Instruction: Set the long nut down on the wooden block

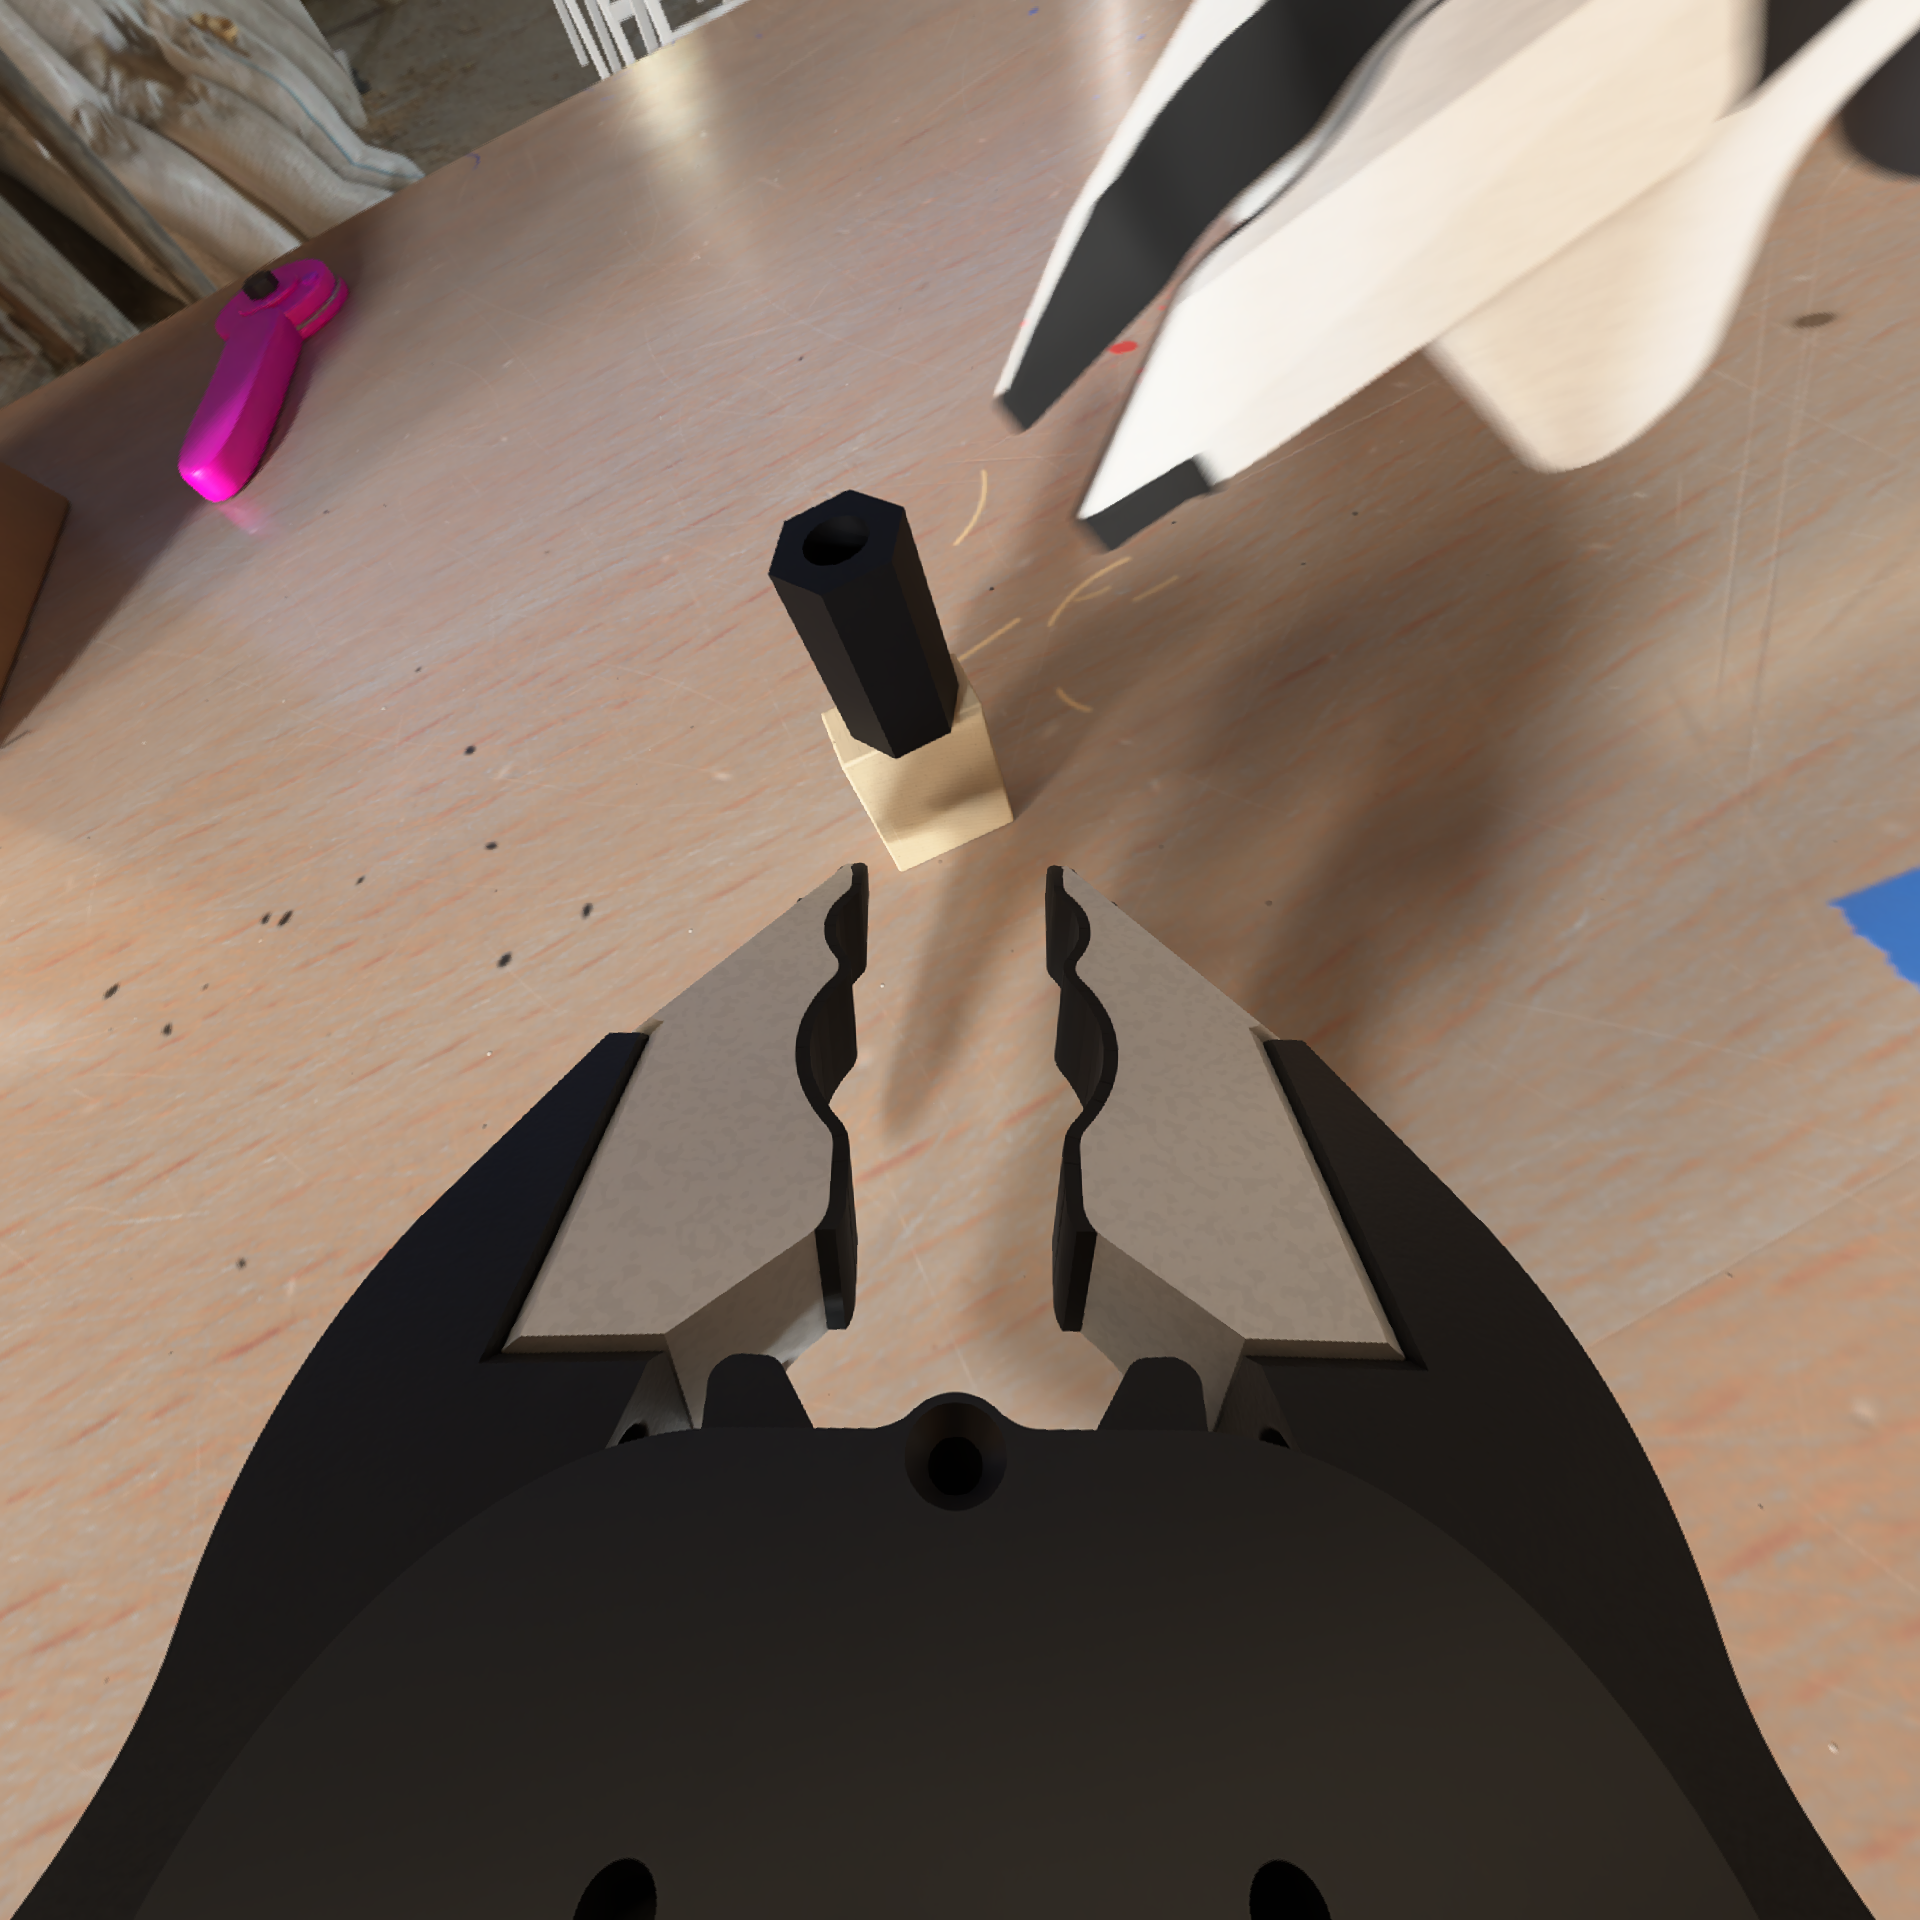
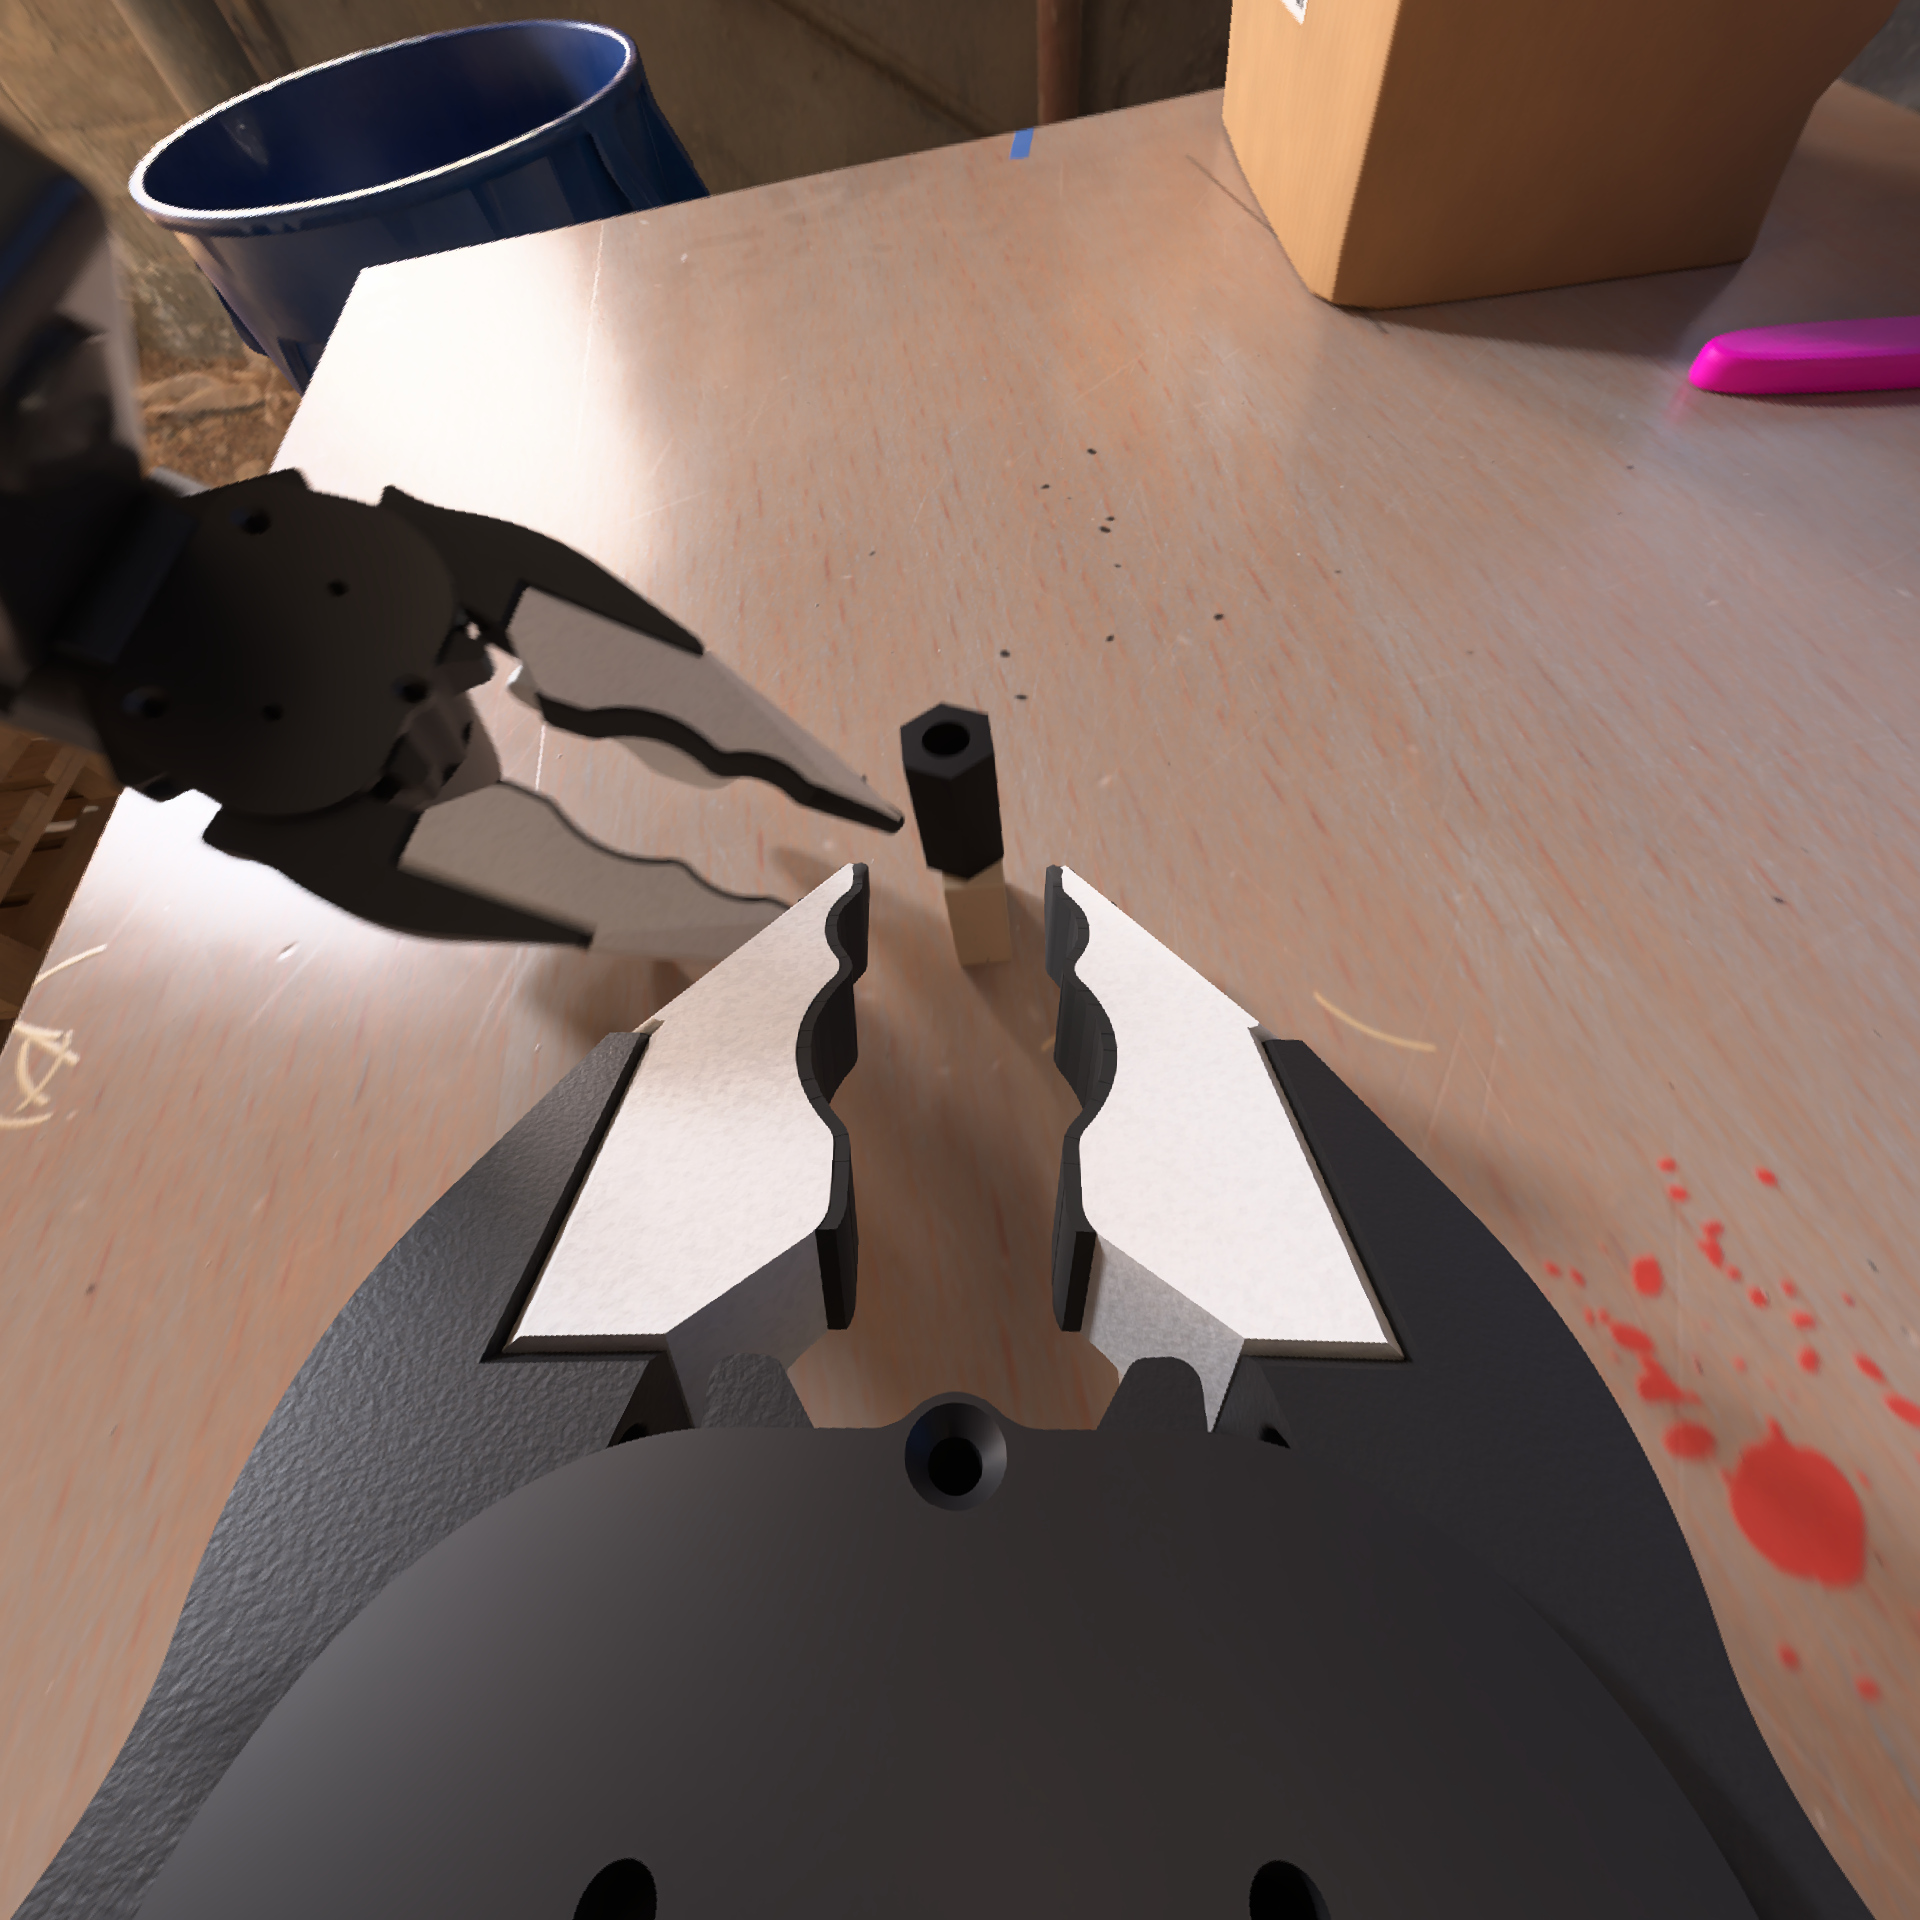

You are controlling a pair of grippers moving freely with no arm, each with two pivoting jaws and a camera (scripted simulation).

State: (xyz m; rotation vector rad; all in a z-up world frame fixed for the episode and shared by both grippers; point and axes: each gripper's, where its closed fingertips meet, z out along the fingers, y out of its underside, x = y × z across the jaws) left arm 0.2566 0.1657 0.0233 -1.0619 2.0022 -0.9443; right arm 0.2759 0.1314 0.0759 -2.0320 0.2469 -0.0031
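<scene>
The long black hexagonal nut (image 1: 868, 623) stands upright on the small pale wooden block (image 1: 940, 790) on the table. It also shows in the right wrist view (image 2: 951, 795), on the block (image 2: 982, 920). My left gripper (image 1: 956, 883) is open and empty, just short of the block. It shows in the right wrist view (image 2: 831, 862) to the left of the nut. My right gripper (image 2: 956, 883) is open and empty, with the block just beyond its tips. In the left wrist view the right gripper (image 1: 1060, 468) hangs blurred, above and to the right of the nut.
A pink tool (image 1: 260, 384) lies at the far left of the table; its tip shows in the right wrist view (image 2: 1808, 358). A cardboard box (image 2: 1507, 135) stands at the back right. A blue bin (image 2: 395, 166) stands beyond the table's edge. Red paint spots (image 2: 1787, 1507) mark the table.
</scene>
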